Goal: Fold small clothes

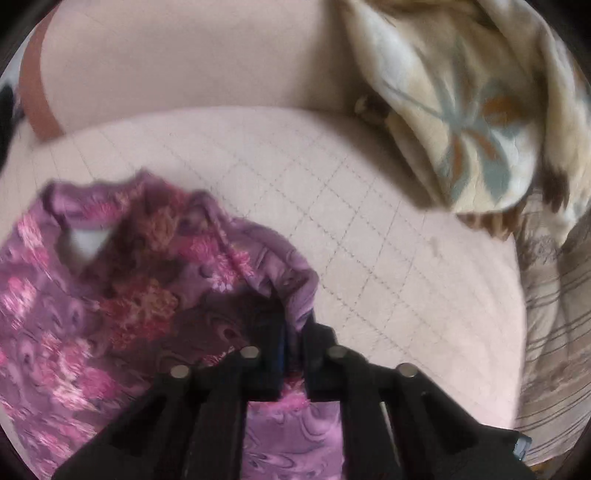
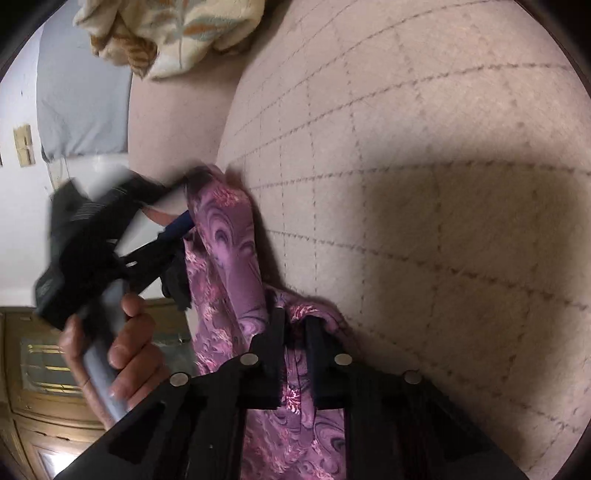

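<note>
A small purple garment with pink flowers [image 1: 122, 295] hangs over the quilted pink bed surface [image 1: 369, 240]. My left gripper [image 1: 293, 317] is shut on its edge, with cloth bunched between the jaws. My right gripper [image 2: 295, 321] is shut on another part of the same garment [image 2: 229, 258], which stretches taut to the left gripper [image 2: 184, 221], seen at the left of the right wrist view with the person's hand [image 2: 129, 343] on its handle.
A cream floral blanket [image 1: 472, 110] is heaped at the far right of the bed, and also shows in the right wrist view [image 2: 170, 33]. A striped pillow [image 1: 554, 314] lies at the right edge. A wooden cabinet [image 2: 40, 369] stands beyond the bed.
</note>
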Demonstrator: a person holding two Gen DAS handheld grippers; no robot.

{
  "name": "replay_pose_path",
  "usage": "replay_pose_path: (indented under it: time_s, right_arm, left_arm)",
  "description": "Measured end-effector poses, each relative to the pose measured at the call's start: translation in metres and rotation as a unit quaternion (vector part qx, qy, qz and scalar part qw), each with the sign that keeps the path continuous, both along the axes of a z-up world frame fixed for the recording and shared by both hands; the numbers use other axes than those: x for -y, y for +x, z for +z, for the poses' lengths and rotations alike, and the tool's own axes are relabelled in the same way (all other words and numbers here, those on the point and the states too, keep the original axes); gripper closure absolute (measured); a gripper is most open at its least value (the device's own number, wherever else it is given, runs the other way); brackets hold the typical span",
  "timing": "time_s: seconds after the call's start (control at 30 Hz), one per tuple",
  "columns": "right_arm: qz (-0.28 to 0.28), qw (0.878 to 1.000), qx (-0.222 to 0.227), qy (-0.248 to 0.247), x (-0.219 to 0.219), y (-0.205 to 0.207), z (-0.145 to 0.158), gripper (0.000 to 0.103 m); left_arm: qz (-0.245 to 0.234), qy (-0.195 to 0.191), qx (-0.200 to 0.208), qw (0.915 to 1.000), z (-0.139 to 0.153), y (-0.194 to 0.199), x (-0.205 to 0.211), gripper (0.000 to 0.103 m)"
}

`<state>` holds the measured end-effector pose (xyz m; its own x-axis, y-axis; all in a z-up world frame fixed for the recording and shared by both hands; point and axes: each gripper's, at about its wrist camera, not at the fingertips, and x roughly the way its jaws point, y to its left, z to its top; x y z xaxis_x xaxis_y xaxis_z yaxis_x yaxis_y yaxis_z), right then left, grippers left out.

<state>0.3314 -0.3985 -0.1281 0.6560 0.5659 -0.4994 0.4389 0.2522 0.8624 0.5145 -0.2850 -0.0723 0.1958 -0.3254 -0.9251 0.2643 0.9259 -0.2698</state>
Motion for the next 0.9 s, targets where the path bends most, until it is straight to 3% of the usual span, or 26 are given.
replay_pose_path:
  time_s: [0.07, 0.13, 0.2, 0.23, 0.37, 0.47, 0.53, 0.6, 0.67, 0.7, 0.8, 0.9]
  right_arm:
    - [-0.040, 0.999, 0.020, 0.000, 0.018, -0.012, 0.013, 0.094]
    - [-0.065, 0.997, 0.028, -0.004, 0.035, -0.022, 0.020, 0.094]
    - [-0.085, 0.996, 0.030, 0.019, 0.043, -0.027, 0.012, 0.094]
    - [-0.085, 0.996, 0.027, 0.023, 0.042, -0.026, 0.008, 0.095]
    - [-0.094, 0.995, 0.016, 0.035, 0.043, -0.032, -0.005, 0.094]
    - [-0.095, 0.994, 0.000, 0.055, 0.048, -0.034, -0.022, 0.091]
    - [-0.099, 0.993, -0.003, 0.059, 0.049, -0.033, -0.024, 0.091]
    - [-0.096, 0.994, -0.003, 0.047, 0.048, -0.031, -0.016, 0.090]
    - [-0.097, 0.994, 0.001, 0.041, 0.047, -0.028, -0.009, 0.086]
    - [-0.100, 0.994, 0.003, 0.039, 0.048, -0.029, -0.006, 0.079]
    - [-0.136, 0.991, 0.003, -0.002, 0.057, -0.035, 0.010, 0.037]
    - [-0.149, 0.988, 0.025, -0.016, 0.063, -0.043, 0.028, 0.036]
  left_arm:
    - [0.019, -0.054, 0.025, 0.9980, 0.019, 0.005, -0.018, 0.097]
    - [0.046, -0.130, 0.033, 0.9898, 0.036, 0.018, -0.039, 0.097]
    - [0.073, -0.180, -0.006, 0.9809, 0.031, 0.033, -0.046, 0.097]
    - [0.076, -0.169, -0.021, 0.9824, 0.024, 0.039, -0.042, 0.097]
    - [0.062, -0.085, -0.013, 0.9944, -0.003, 0.046, -0.013, 0.095]
    - [0.062, -0.073, -0.027, 0.9950, -0.008, 0.049, -0.013, 0.078]
    - [0.066, -0.061, -0.001, 0.9959, 0.008, 0.048, -0.020, 0.068]
    - [0.070, -0.047, 0.038, 0.9957, 0.032, 0.047, -0.034, 0.051]
    - [0.077, -0.031, 0.080, 0.9933, 0.066, 0.038, -0.058, 0.047]
    - [0.077, -0.031, 0.089, 0.9926, 0.077, 0.036, -0.065, 0.045]
    - [0.070, -0.030, 0.124, 0.9894, 0.112, 0.001, -0.112, 0.043]
    - [0.090, -0.038, 0.178, 0.9792, 0.143, -0.058, -0.186, 0.026]
